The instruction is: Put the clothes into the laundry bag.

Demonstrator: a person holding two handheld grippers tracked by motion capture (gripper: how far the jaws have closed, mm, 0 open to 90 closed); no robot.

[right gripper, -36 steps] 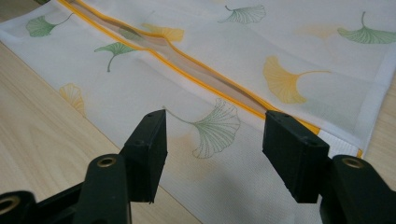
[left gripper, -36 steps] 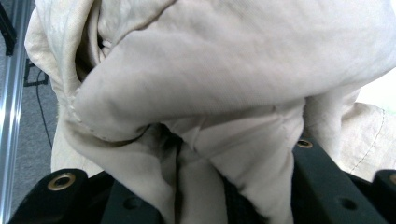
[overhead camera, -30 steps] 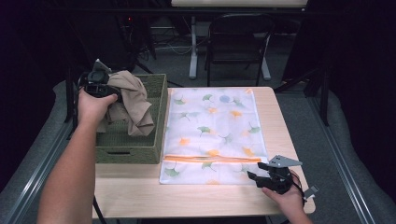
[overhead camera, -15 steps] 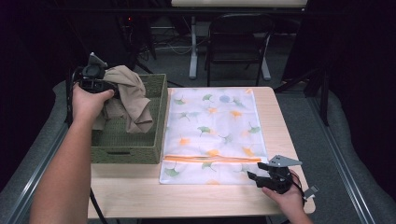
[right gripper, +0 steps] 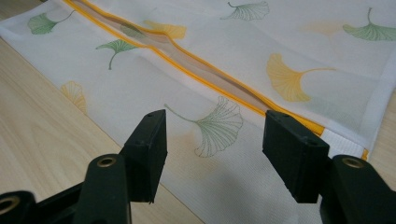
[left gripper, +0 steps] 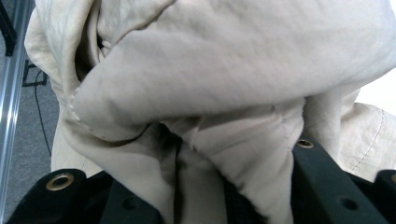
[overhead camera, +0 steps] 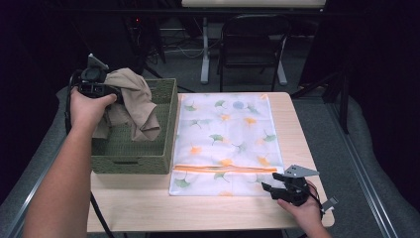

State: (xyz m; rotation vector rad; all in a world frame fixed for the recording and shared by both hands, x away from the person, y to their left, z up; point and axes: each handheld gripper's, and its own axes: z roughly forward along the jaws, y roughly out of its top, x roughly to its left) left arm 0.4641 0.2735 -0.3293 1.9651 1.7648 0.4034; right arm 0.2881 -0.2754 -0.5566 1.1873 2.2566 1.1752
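A beige garment (overhead camera: 132, 98) hangs bunched over the green woven basket (overhead camera: 148, 161) at the table's left. My left gripper (overhead camera: 101, 89) is shut on its upper folds and holds it above the basket; up close the beige cloth (left gripper: 205, 93) is packed between the black jaws. A white mesh laundry bag (overhead camera: 225, 134) with ginkgo leaves and an orange zipper (overhead camera: 225, 169) lies flat on the table. My right gripper (overhead camera: 270, 190) rests open at the bag's near right corner, its jaws over the leaf-printed mesh (right gripper: 205, 135) just short of the orange zipper (right gripper: 210, 77), nothing between them.
The wooden table (overhead camera: 148, 208) has bare room along its near edge. Behind it stand a black folding chair (overhead camera: 252, 42) and a white table leg (overhead camera: 204, 49). Grey floor (overhead camera: 341, 134) and a metal rail lie to the right.
My left gripper has lifted the beige garment higher and a little leftward above the basket. The right gripper has stayed put at the bag's corner.
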